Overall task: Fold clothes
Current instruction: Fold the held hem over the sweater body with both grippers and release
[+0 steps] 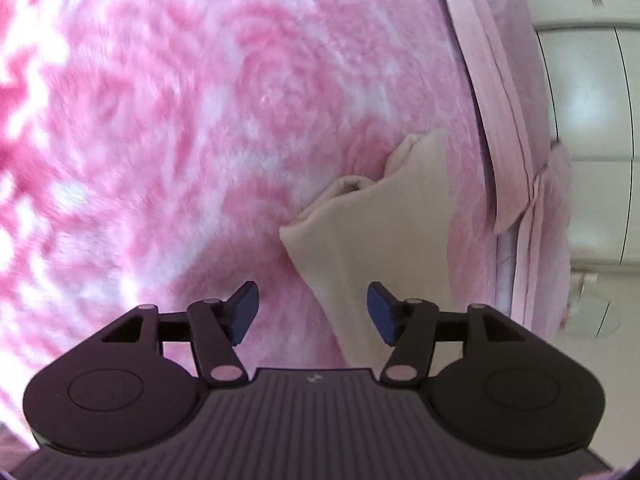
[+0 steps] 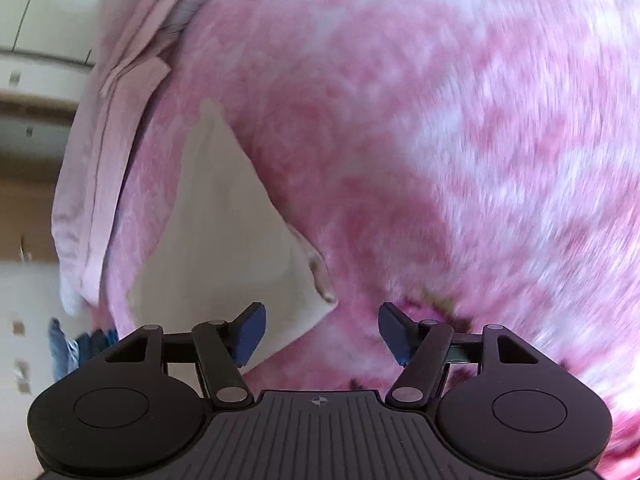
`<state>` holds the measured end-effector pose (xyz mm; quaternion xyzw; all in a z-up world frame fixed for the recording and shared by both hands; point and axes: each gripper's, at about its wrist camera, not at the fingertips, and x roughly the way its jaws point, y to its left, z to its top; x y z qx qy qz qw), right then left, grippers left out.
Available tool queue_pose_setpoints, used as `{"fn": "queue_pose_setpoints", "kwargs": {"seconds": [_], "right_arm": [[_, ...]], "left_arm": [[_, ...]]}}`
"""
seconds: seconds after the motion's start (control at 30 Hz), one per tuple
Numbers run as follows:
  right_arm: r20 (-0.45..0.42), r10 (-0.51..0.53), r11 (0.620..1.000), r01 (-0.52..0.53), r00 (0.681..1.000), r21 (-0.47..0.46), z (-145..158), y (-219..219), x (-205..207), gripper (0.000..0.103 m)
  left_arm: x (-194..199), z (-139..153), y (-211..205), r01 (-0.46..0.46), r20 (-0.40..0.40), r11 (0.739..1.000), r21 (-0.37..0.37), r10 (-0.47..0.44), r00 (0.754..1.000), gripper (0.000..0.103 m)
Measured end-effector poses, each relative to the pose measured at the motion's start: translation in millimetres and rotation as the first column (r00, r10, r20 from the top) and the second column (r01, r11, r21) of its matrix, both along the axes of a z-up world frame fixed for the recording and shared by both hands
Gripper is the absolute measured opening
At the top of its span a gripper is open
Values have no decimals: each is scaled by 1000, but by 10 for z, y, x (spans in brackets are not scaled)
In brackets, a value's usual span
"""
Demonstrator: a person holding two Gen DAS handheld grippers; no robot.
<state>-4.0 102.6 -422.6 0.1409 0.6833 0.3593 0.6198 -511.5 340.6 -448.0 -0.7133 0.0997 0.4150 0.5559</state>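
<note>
Nearest the lens in both views is the black ribbed gripper body w/ its round side discs. In the left wrist view our left gripper has its jaws spread wide apart, blue pads touching nothing; the gap looks down on pink plush and one edge of a beige folded garment. That garment lies flat on the pink-and-white tie-dye blanket, a rough triangle w/ a bunched, layered corner at its upper left. Its lower part runs down toward the right-hand pad, but we can't tell if cloth and pad touch there.

In the right wrist view our right gripper is likewise spread wide, nothing between the pads. The beige folded garment sits left of centre, one corner w/ a visible hem pointing toward the gap, its lower edge passing behind the left-hand pad.

A pale pink sheet hangs folded along the blanket's edge, beyond the garment. Past it are white cabinet fronts. Blue denim, prob. jeans, shows low at the left of the right wrist view; it's blurred. Blanket is motion-smeared in both views.
</note>
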Motion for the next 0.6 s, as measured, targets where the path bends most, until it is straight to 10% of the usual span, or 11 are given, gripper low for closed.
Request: {"fn": "queue_pose_setpoints", "kwargs": {"seconds": [0.03, 0.07, 0.13, 0.4, 0.6], "right_arm": [[-15, -27, 1000, 28, 1000, 11, -57, 21, -11, 65], [-25, -58, 998, 58, 998, 12, -97, 34, -14, 56], [-33, -103, 995, 103, 994, 4, -139, 49, -16, 8], [-1, -127, 992, 127, 992, -20, -2, 31, -240, 7], [-44, -193, 981, 192, 980, -37, -22, -146, -812, 8]], "left_arm": [[23, -39, 42, -14, 4, 1000, 17, 14, 1000, 46], [44, -72, 87, -24, 9, 999, 39, 24, 1000, 15], [73, -109, 187, -4, 17, 998, 59, 3, 1000, 4], [79, 131, 713, 246, -73, 955, 164, -237, 969, 4], [188, 178, 1190, 486, -200, 852, 193, -451, 870, 8]]}}
